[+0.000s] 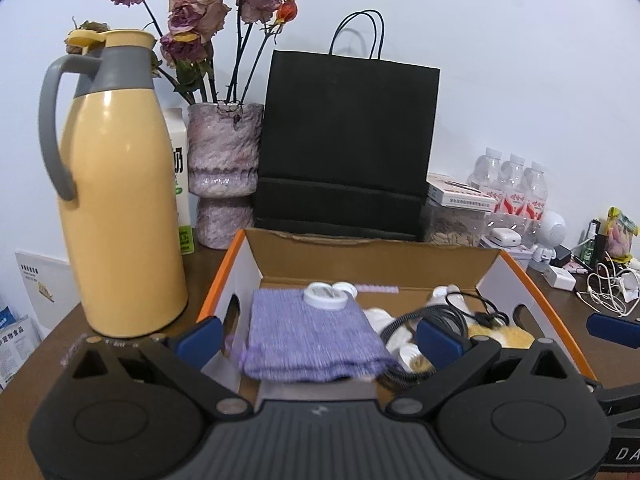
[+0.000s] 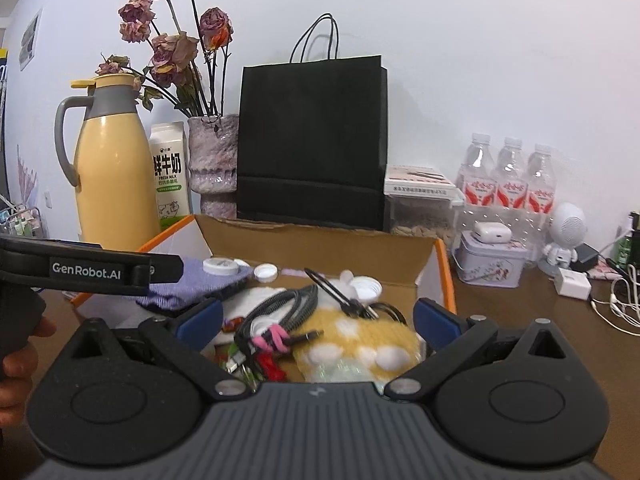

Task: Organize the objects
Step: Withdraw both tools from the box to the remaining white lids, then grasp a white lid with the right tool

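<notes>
An open cardboard box (image 1: 372,258) (image 2: 320,240) with orange edges sits on the brown table before both grippers. Inside lie a purple knitted pouch (image 1: 312,336) (image 2: 188,284), a round white case (image 1: 326,295) (image 2: 220,267), black cables (image 2: 280,312) (image 1: 440,316), a yellow item with white dots (image 2: 360,340) and white lids (image 2: 266,272). My left gripper (image 1: 318,338) hovers open over the box's near left part, the pouch between its blue pads untouched. My right gripper (image 2: 318,322) stands open above the cables and yellow item. The left gripper's side shows in the right wrist view (image 2: 96,270).
Behind the box stand a yellow thermos jug (image 1: 120,200) (image 2: 114,184), a milk carton (image 2: 170,176), a vase of dried roses (image 1: 224,168) (image 2: 214,160) and a black paper bag (image 1: 344,148) (image 2: 312,140). Water bottles (image 2: 508,180), a tin (image 2: 488,262), a white robot figure (image 2: 566,236) and chargers with cords (image 2: 600,296) crowd the right.
</notes>
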